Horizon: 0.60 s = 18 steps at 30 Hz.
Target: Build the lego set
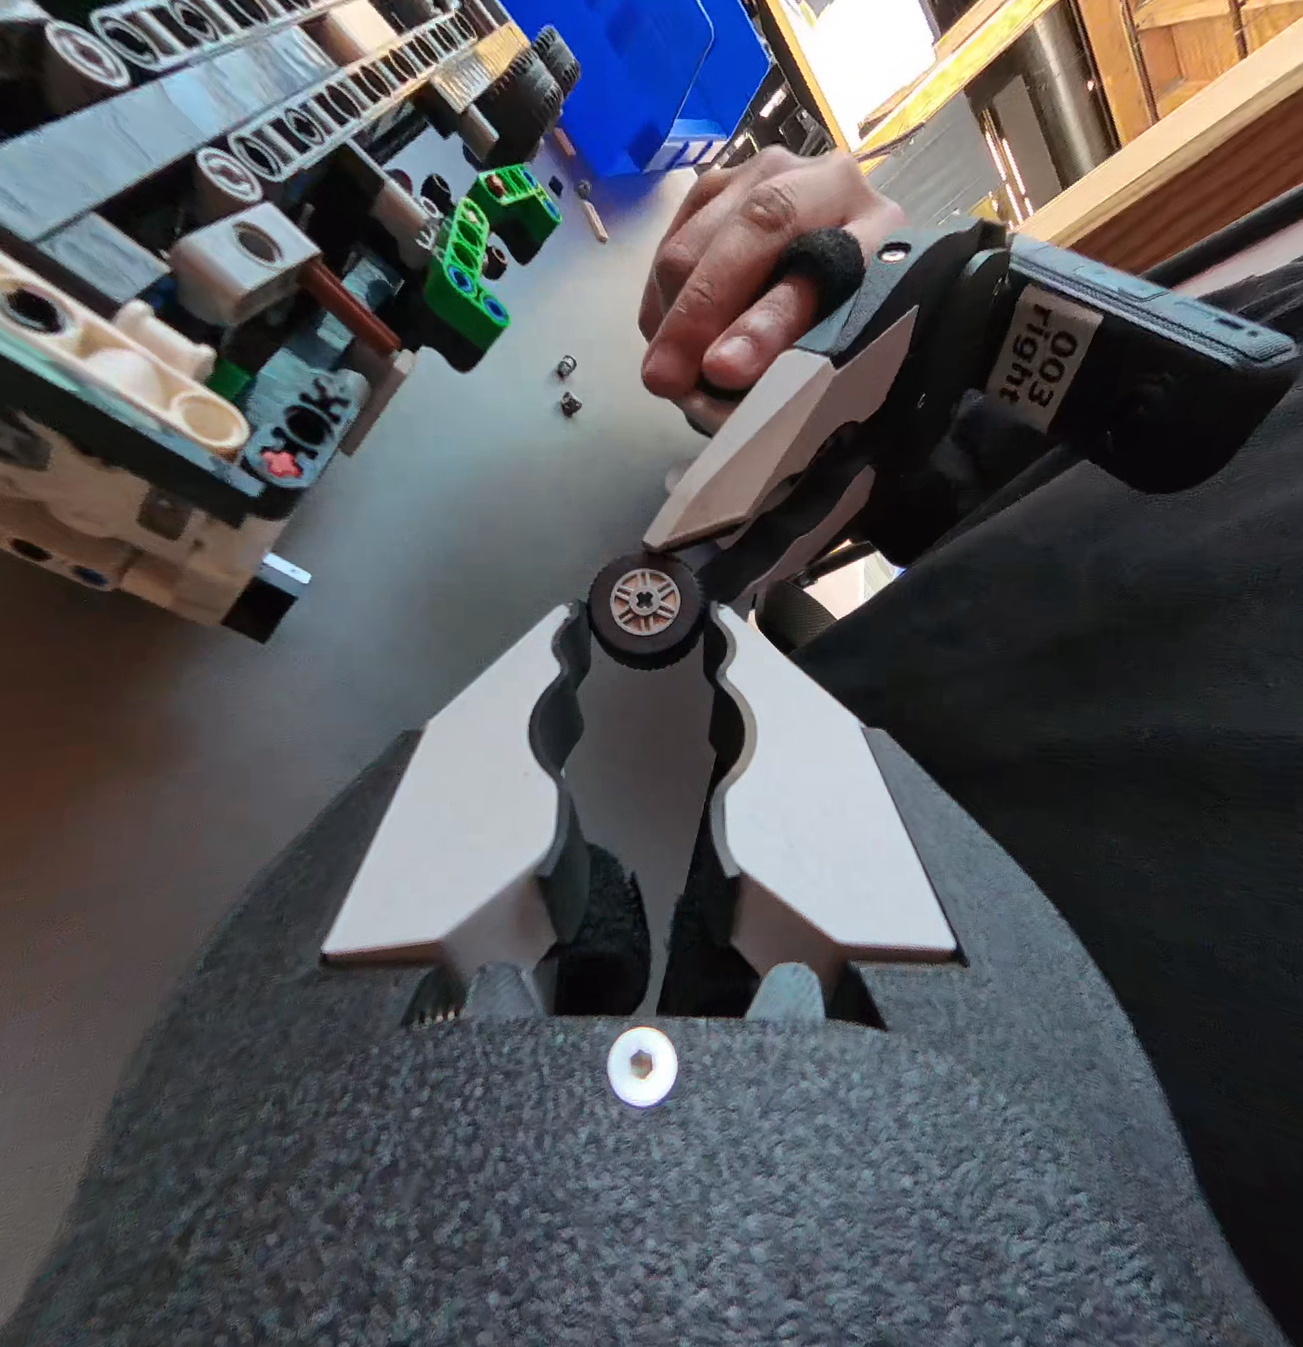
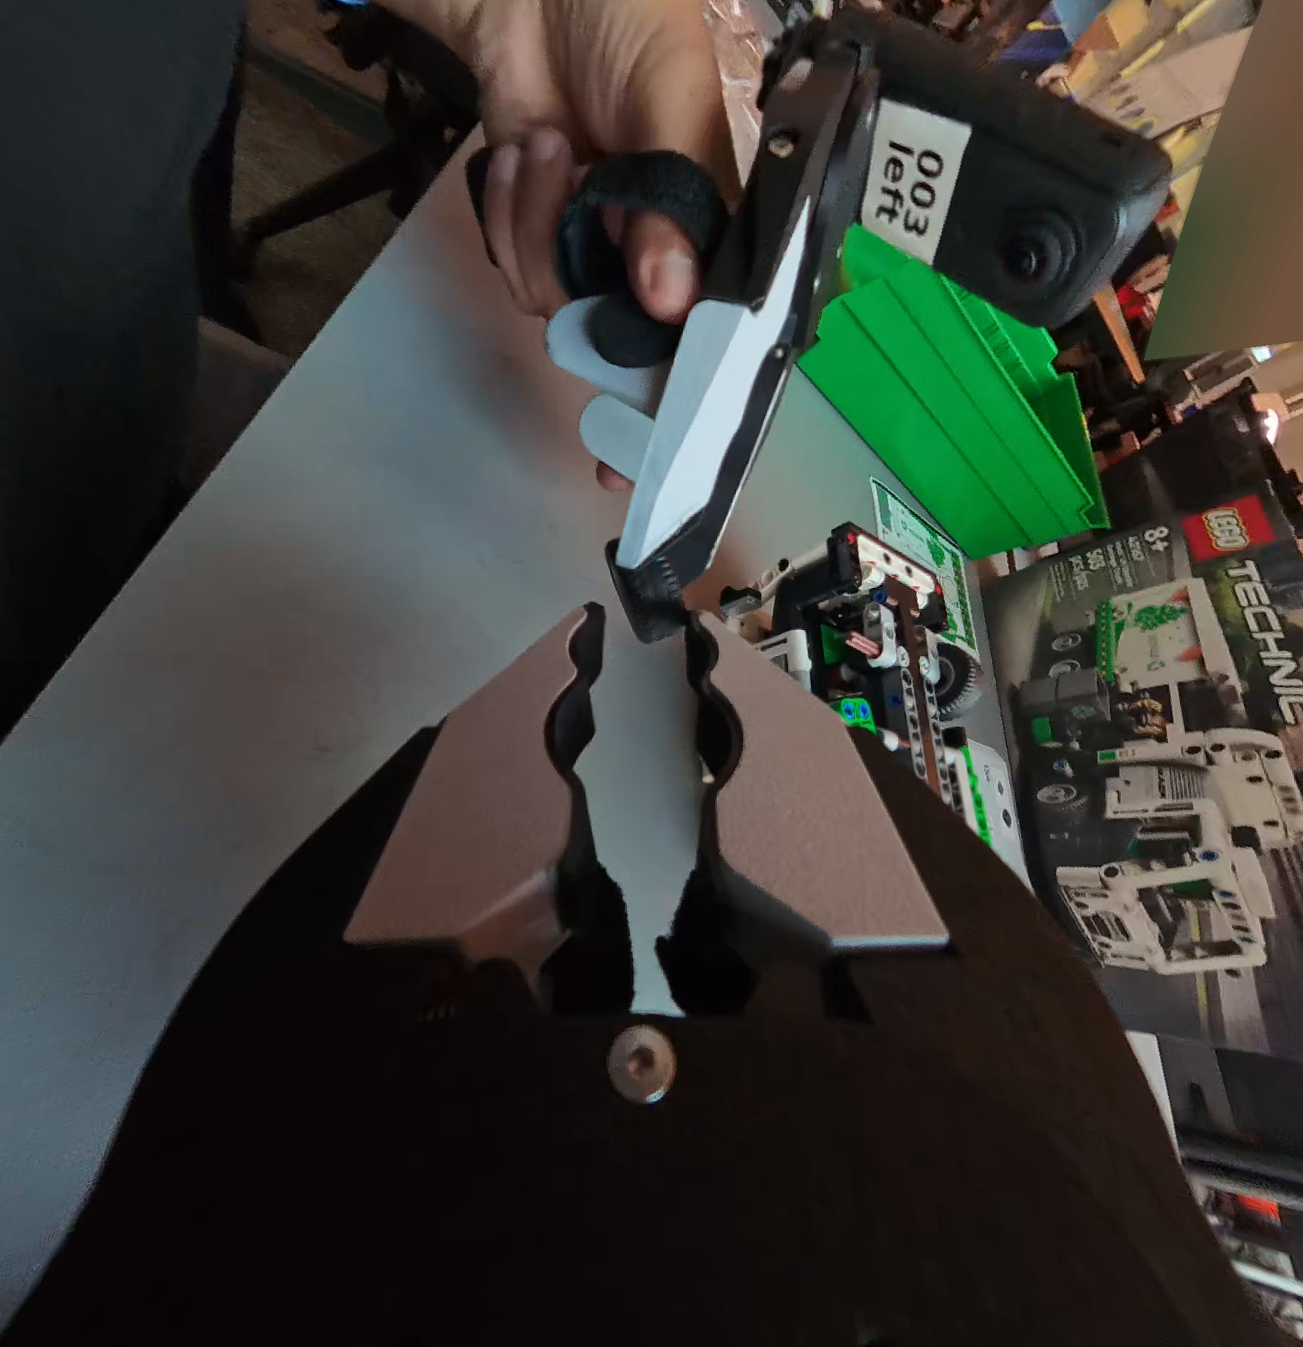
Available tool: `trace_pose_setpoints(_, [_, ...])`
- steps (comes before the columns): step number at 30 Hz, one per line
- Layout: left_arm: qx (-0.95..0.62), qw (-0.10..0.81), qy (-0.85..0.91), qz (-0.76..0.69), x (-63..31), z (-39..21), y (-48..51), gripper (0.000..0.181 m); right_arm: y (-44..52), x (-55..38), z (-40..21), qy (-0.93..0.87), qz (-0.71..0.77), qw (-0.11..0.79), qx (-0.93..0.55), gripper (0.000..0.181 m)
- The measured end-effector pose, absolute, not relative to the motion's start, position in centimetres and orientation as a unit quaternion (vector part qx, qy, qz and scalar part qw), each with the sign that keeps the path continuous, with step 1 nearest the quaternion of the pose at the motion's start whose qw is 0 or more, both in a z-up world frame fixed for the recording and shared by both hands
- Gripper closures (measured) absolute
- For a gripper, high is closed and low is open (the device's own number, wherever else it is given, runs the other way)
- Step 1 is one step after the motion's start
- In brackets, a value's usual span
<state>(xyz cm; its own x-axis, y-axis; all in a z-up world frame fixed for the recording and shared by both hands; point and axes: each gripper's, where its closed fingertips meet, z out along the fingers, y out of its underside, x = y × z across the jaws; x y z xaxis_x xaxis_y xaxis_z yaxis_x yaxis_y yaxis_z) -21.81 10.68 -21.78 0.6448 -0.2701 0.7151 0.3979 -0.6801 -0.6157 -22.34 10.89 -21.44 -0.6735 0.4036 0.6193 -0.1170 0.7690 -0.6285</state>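
My left gripper (image 1: 644, 619) is shut on a small black wheel (image 1: 644, 608) with a grey spoked hub, gripping its tread a little above the table. In the right wrist view the wheel (image 2: 647, 601) is edge-on at the left gripper's tips (image 2: 652, 579). My right gripper (image 2: 644, 619) is open by a narrow gap, with its fingertips on either side of the wheel. It also shows in the left wrist view (image 1: 670, 554), touching the wheel's top. The part-built white and black truck model (image 1: 123, 364) lies to the left, and in the right wrist view (image 2: 874, 641) beyond the wheel.
Green beams (image 1: 466, 277) sit at the model's end. Two small dark pins (image 1: 569, 383) lie loose on the grey table (image 1: 451, 510). A blue bin (image 1: 648, 80) stands at the back. A green bin (image 2: 962, 408) and the set's box (image 2: 1144, 729) are on the right. Only a small space, under 4 cm, lies between the two pairs of fingers.
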Motion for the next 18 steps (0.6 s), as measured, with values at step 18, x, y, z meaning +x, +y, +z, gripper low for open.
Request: trace_pose_setpoints(18, [-0.838, 0.523, 0.132, -0.085, -25.8, -19.2, 12.0, 0.147, 12.9, -26.9, -17.7, -0.824, 0.452, 0.232, -0.250, 0.169])
